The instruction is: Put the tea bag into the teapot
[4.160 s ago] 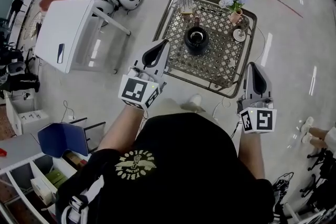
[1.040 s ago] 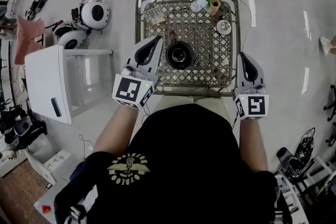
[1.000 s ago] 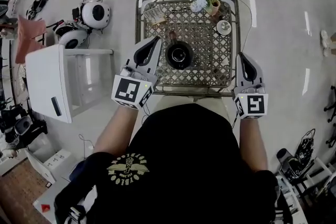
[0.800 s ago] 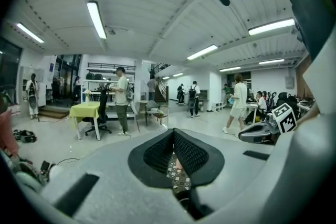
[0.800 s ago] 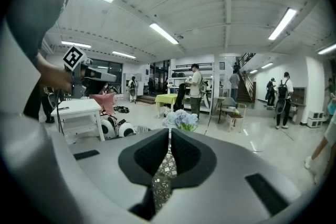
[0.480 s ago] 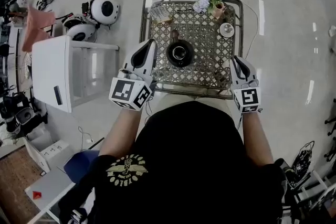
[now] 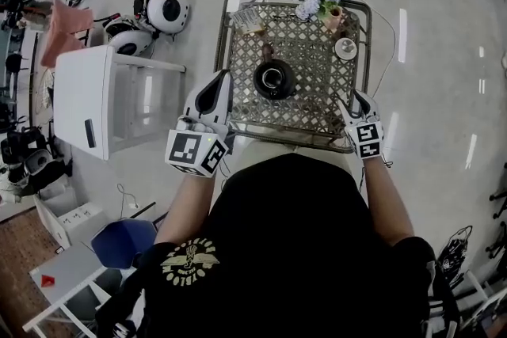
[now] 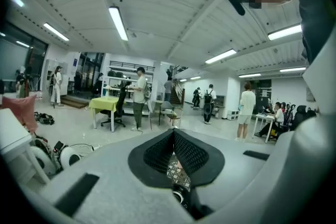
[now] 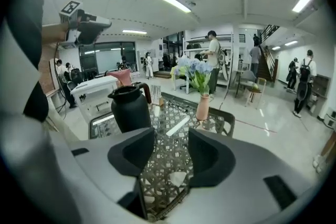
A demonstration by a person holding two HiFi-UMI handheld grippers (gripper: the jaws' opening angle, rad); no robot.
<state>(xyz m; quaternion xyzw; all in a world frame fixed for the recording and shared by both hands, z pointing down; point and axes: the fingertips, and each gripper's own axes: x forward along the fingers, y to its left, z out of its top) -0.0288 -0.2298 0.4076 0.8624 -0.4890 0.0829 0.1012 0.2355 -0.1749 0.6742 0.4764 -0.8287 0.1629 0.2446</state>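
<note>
At table [image 7: 219,36] corner, right gripper [image 7: 349,102] lower, jaws opened

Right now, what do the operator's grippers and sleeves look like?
Both the left gripper and right gripper have white-grey moulded shells tapering to black jaw pads, each backed by a cube of black-and-white square markers. No cables show on them. The person wears a black short-sleeved T-shirt with a pale yellow emblem.

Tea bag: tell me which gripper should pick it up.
Right. The right gripper, jaws just opened, is low at the table edge with the white tea bag showing between its jaws. The left gripper is shut, beside the teapot.
</note>
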